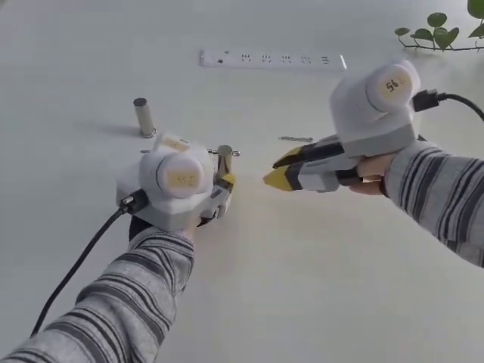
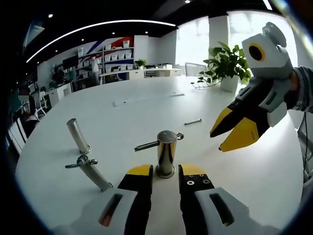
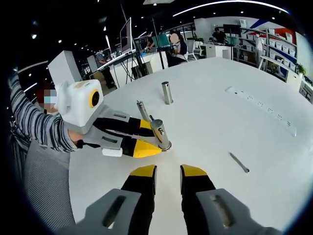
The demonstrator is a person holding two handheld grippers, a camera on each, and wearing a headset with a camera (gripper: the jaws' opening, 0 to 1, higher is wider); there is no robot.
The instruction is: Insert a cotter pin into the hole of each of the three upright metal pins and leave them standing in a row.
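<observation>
OK, the desk (image 1: 318,287) is a plain matte white top. A power strip (image 1: 272,59) lies near its far edge and a plant (image 1: 439,30) sits by the far right edge. The room behind is an open-plan office with shelving, monitors, ceiling strip lights and seated people.

Your left gripper (image 2: 166,171) has its jaws closed on the base of the front pin (image 2: 166,149), which is upright mid-desk with a cotter pin (image 2: 155,143) through its hole. Your right gripper (image 3: 168,170) hangs just right of it, jaws a narrow gap apart, holding nothing.

A second pin (image 2: 92,172), also with a cotter through it, stands just left of the left gripper. The bare pin (image 1: 143,117) stands beyond, toward the far left edge. A loose cotter pin (image 1: 295,139) lies flat toward the far edge.

Hard to read: in the head view your left gripper's body hides the second pin and its own jaw tips. Fisheye bends the pins, so I can't tell their true lean.
</observation>
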